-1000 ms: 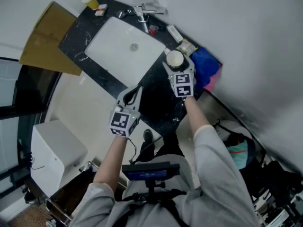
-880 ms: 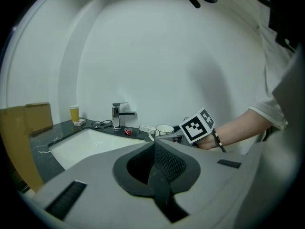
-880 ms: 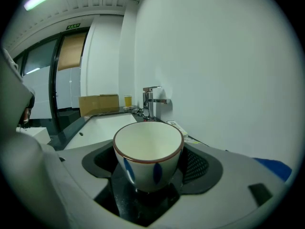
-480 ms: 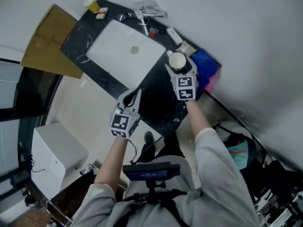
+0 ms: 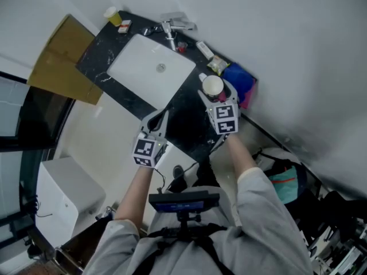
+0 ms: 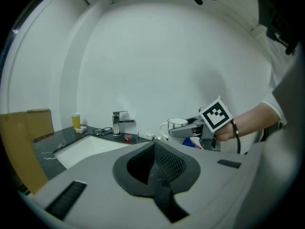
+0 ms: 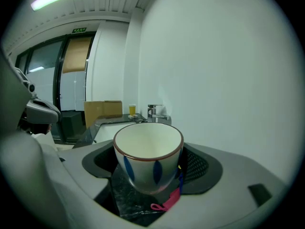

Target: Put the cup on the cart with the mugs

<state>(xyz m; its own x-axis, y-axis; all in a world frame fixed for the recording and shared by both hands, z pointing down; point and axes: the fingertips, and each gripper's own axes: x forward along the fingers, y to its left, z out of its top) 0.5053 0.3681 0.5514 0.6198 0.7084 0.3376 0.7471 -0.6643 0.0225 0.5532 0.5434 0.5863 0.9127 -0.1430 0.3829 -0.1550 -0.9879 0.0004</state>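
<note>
A white cup [image 5: 212, 85] with a brown rim and blue marks is held upright above the black counter [image 5: 189, 122], with my right gripper [image 5: 214, 90] shut on it. In the right gripper view the cup [image 7: 148, 159] fills the space between the pads of that gripper [image 7: 150, 171]. The left gripper view shows the cup [image 6: 177, 124] to the right, held level with the faucet. My left gripper [image 5: 157, 119] hovers over the counter's near edge, shut and empty [image 6: 155, 168]. No cart or mugs are in view.
A white sink [image 5: 152, 70] is set in the counter, with a faucet [image 5: 172, 26] behind it, a yellow cup [image 5: 112, 16] and glasses [image 6: 102, 130]. A blue cloth [image 5: 238, 79] lies by the wall. Cardboard [image 5: 60, 53] leans at the left.
The right gripper has drawn the cup slightly back from the wall and the blue cloth. The head view has pulled away a little. The left gripper has barely moved.
</note>
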